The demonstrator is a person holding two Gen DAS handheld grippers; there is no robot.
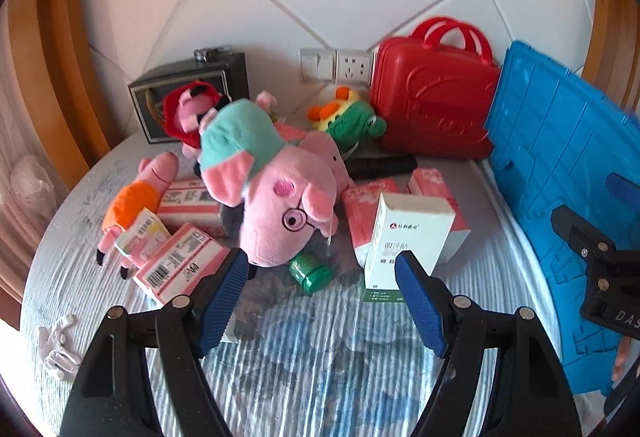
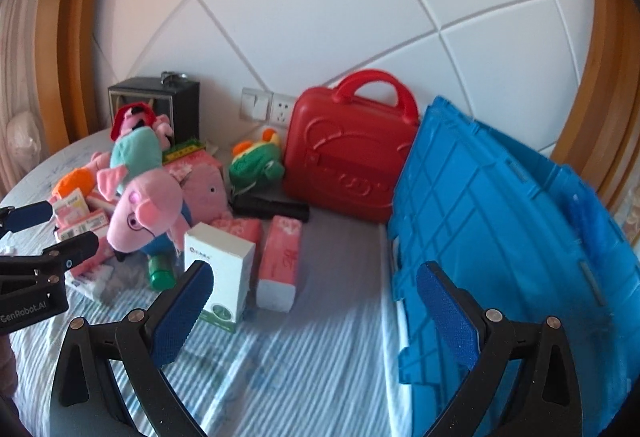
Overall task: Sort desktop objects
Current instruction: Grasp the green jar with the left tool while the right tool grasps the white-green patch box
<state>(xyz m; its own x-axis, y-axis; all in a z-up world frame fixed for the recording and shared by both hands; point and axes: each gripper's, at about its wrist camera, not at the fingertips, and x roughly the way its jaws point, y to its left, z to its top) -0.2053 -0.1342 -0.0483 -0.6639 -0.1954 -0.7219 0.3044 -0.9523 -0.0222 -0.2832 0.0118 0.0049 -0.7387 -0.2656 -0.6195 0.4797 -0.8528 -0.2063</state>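
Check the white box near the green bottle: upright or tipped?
Upright. The white box stands on its short end, top flap up, just right of the lying green bottle.

Bright, warm daylight across both views, soft shadows pooling under the plush pig (image 1: 280, 193) on the striped sheet (image 1: 320, 349). Fisheye bends the wooden frame (image 2: 80, 37) hard at the edges, corners go black, and everything's slightly soft with motion blur.

"GenRobot.AI" in white on black body of left gripper (image 2: 60, 233), seen in right wrist view. "DAS", cut off, on right gripper (image 1: 588, 213). Print on white box (image 1: 404, 237) illegible.
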